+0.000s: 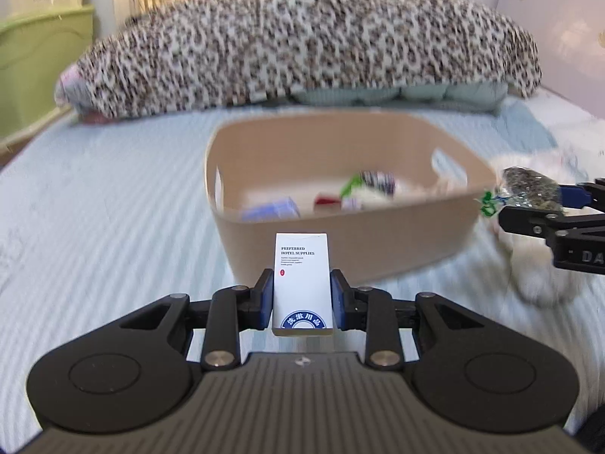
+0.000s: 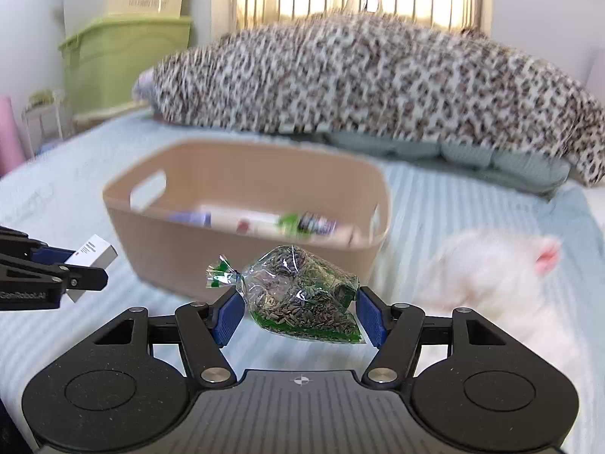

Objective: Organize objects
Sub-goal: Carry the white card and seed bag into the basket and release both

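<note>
My left gripper (image 1: 301,299) is shut on a small white hotel-supplies box (image 1: 301,280) and holds it upright above the bed, just in front of the beige plastic bin (image 1: 340,249). My right gripper (image 2: 297,310) is shut on a clear bag of seeds with green trim (image 2: 298,295), in front of the bin (image 2: 189,265). The right gripper and its bag (image 1: 529,189) show at the right edge of the left wrist view; the left gripper with the box (image 2: 90,255) shows at the left edge of the right wrist view. Several small packets (image 1: 363,189) lie in the bin.
A white plush toy (image 2: 491,276) lies on the striped blue bedsheet (image 1: 94,208) right of the bin. A leopard-print pillow (image 1: 302,45) and a grey-green cushion (image 2: 472,155) lie behind the bin. A green storage box (image 2: 121,56) stands at the back left.
</note>
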`<state>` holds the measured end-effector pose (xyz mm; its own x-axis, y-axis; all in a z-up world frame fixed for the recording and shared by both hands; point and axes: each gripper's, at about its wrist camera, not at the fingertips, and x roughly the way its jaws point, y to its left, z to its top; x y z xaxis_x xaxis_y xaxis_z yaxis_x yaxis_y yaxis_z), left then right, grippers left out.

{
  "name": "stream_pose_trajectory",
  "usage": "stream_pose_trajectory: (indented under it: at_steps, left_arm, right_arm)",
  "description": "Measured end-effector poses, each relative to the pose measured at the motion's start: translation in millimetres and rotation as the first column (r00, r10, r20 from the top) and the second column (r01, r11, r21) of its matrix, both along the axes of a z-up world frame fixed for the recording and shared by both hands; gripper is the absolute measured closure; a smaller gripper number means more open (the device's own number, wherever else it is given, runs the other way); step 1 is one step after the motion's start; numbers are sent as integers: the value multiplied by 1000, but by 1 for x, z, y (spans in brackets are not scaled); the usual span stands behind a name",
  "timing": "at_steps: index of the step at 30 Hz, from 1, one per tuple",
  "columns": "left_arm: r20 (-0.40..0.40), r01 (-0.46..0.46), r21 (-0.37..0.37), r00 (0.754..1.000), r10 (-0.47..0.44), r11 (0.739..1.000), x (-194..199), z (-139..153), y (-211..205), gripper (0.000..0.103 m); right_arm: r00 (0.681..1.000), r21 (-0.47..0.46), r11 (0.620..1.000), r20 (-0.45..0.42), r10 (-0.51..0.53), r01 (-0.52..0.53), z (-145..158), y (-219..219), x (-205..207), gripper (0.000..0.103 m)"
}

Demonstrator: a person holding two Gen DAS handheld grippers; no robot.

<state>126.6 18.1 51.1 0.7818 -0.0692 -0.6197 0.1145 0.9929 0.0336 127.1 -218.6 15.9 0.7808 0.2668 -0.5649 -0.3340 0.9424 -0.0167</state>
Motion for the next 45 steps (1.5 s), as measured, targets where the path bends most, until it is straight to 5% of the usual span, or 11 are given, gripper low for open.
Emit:
stream_pose_trajectory:
  at_steps: [14, 23, 29, 30, 33, 34, 40, 45]
  left_arm:
    - [142, -61, 5, 988, 59, 998, 72, 44, -27, 70]
    - [25, -84, 114, 996, 82, 990, 130, 9, -37, 70]
    - [-42, -74, 136, 996, 80, 988, 135, -7, -33, 69]
    - [-45, -70, 133, 996, 76, 989, 132, -7, -32, 67]
    - [-25, -86, 141, 996, 90, 986, 122, -2, -30, 24]
    - [-6, -92, 138, 996, 93, 986, 116, 2, -28, 20]
    - [-13, -83, 91, 996, 85, 992, 87, 19, -21, 17]
    - [2, -66, 72, 998, 67, 995, 51, 29, -22, 17]
  right_arm:
    - [987, 123, 990, 129, -92, 76, 54, -1, 48, 41]
    - [993, -2, 996, 77, -89, 90, 36, 27, 98, 41]
    - [994, -51, 993, -9, -105, 104, 8, 40, 113, 38]
    - [994, -44, 993, -20, -108, 107, 5, 39, 112, 33]
    - [993, -21, 994, -41, -113, 112, 5, 35, 109, 28]
    - [993, -25, 993, -45, -114, 113, 7, 34, 108, 26]
    - [992, -8, 993, -30, -119, 119, 28, 24, 79, 6]
    - [990, 19, 991, -33, -134, 134, 41, 13, 43, 4]
